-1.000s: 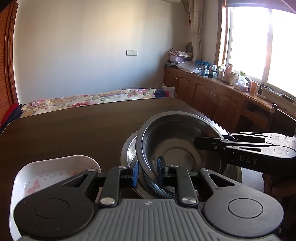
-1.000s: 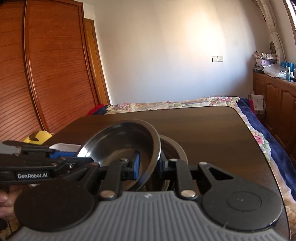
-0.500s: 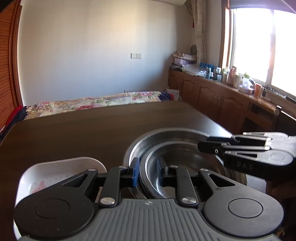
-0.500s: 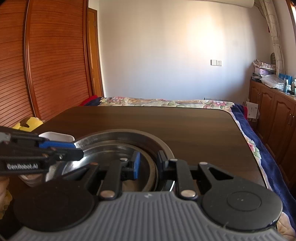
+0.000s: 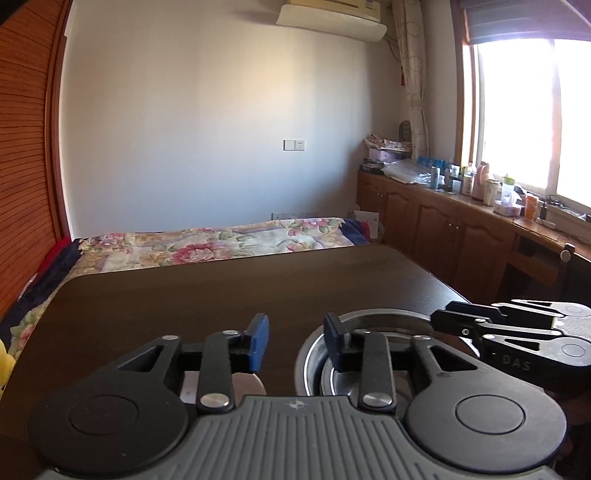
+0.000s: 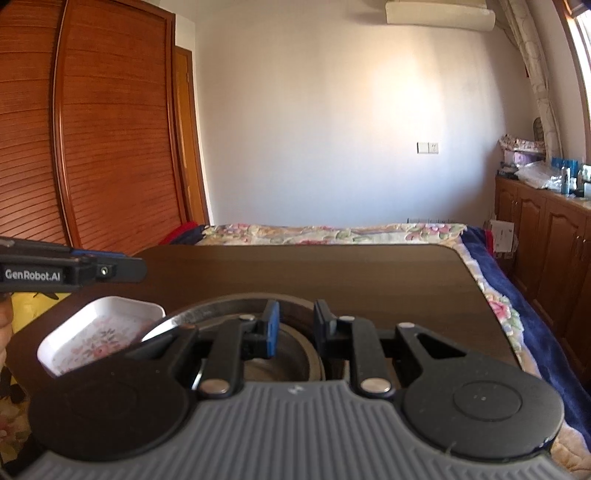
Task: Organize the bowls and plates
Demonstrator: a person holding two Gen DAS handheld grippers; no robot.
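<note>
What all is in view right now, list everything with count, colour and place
steel bowls: two at least, silver, nested on the table's near right
square tray: one, white with pink flowers, left of the bowls
table: one, dark brown wood, in the foreground
bed: one, floral cover, behind the table
wardrobe doors: reddish wood, slatted, left wall
cabinets: brown, under the window, cluttered with bottles
air conditioner: one, cream, high on the wall
left gripper: black, blue pads, open above the table
right gripper: black, open over the bowls
</note>
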